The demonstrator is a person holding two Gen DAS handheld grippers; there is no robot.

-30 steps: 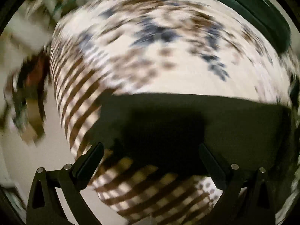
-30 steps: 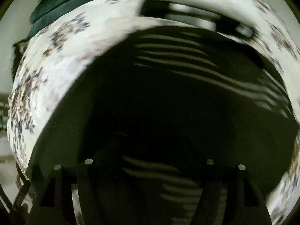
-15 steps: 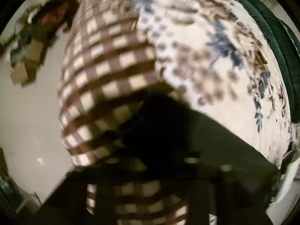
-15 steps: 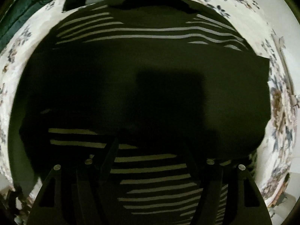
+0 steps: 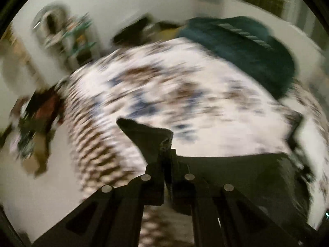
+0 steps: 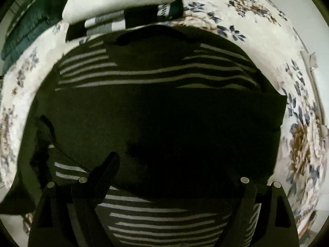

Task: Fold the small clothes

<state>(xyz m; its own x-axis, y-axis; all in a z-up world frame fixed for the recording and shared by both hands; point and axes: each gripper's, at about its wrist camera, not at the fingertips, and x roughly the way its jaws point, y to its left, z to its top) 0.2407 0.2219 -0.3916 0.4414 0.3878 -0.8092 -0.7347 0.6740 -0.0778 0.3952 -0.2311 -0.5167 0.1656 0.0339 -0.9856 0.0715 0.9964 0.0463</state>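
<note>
Closest to us, our left gripper (image 5: 167,164) is clamped on a corner of the dark striped garment (image 6: 160,111), pinched cloth sticking up past the tips. Our right gripper (image 6: 170,177) hangs spread wide just over the same garment, gripping nothing. The garment lies flat on the floral bedspread (image 6: 267,26), so we'd guess we're mid-fold; next we'd carry that corner across and keep the edges lined up. Farther back sits a stack of folded clothes (image 6: 121,6). No containers anywhere that we can see.
</note>
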